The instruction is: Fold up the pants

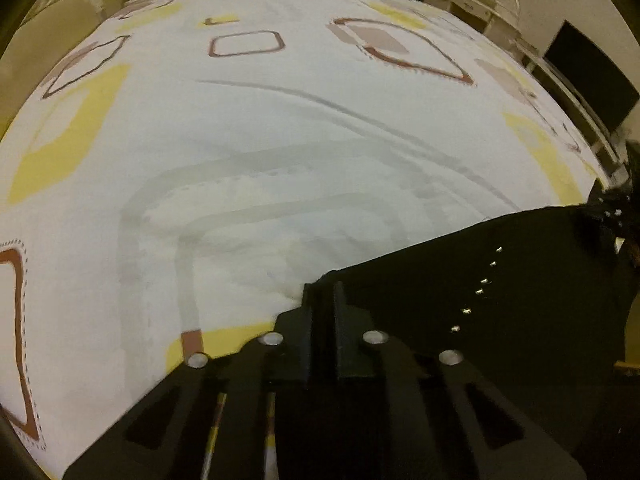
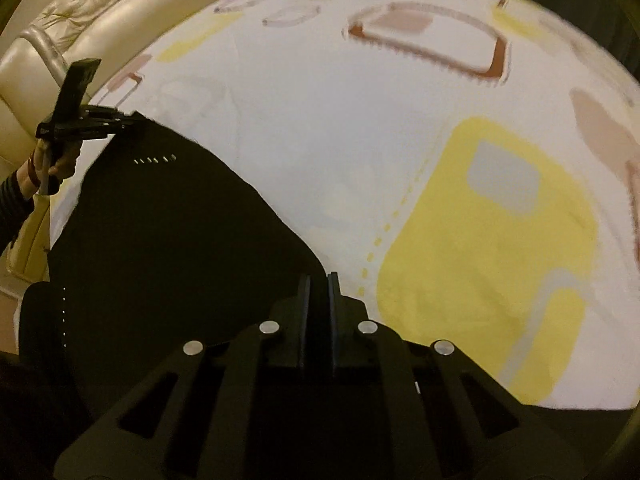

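Both the left gripper point(image 1: 323, 292) and right gripper point(image 2: 319, 284) are clenched on corners of the limp black pants point(image 2: 168, 240); expect sagging over the bed sheet point(image 1: 280, 120).

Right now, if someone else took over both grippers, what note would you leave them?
Left gripper: shut on a corner of the black pants.
Right gripper: shut on the pants' edge at another corner.
Pants lie spread on the patterned bedsheet, near its edge; a row of small metal studs shows on the fabric.
Done: both corners appear gripped.
Left: no fold is visible yet. Probably lift both corners together and carry them across to make the first fold, then smooth and fold again.
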### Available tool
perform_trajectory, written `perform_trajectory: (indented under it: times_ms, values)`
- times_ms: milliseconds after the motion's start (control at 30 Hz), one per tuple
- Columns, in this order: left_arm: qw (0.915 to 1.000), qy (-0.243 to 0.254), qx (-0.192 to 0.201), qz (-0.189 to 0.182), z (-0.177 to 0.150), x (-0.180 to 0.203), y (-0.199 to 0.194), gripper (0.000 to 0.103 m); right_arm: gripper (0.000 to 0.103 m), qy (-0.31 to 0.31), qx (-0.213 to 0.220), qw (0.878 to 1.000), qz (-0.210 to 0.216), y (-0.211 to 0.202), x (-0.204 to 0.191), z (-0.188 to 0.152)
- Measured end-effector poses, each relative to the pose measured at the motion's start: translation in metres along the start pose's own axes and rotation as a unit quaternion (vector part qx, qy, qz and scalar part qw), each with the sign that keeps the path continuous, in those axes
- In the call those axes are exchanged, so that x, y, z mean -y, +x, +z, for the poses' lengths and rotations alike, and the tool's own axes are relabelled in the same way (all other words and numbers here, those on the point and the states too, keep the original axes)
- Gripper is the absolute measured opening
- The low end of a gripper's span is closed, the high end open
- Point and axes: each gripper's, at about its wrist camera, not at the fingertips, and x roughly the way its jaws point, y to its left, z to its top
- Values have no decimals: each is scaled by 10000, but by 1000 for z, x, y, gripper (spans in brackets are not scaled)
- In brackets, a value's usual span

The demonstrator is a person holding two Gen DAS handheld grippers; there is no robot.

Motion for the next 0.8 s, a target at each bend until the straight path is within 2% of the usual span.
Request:
perform_trajectory:
  times_ms: [233, 467, 567, 633, 800]
  values:
    - [9976, -114, 618, -280, -27, 19, -70, 7, 7, -300, 733, 9957, -474, -58, -49, -25]
    - [9964, -130, 796, -266, -84, 44, -114, 7, 7, -613, 1227, 9856, -991, -96, -103, -94]
    - [9968, -207, 715, -292, -112, 52, -120, 7, 7, -702, 1234, 9834, -1134, -88, -121, -115]
    - [9970, -312, 642, -305, -134, 54, -122, 7, 7, -650, 1200, 9848, -1074, -83, -130, -130]
    - [9957, -703, 375, -464, -173, 48, -115, 7, 7, -713, 802, 9882, -1095, -59, -149, -163]
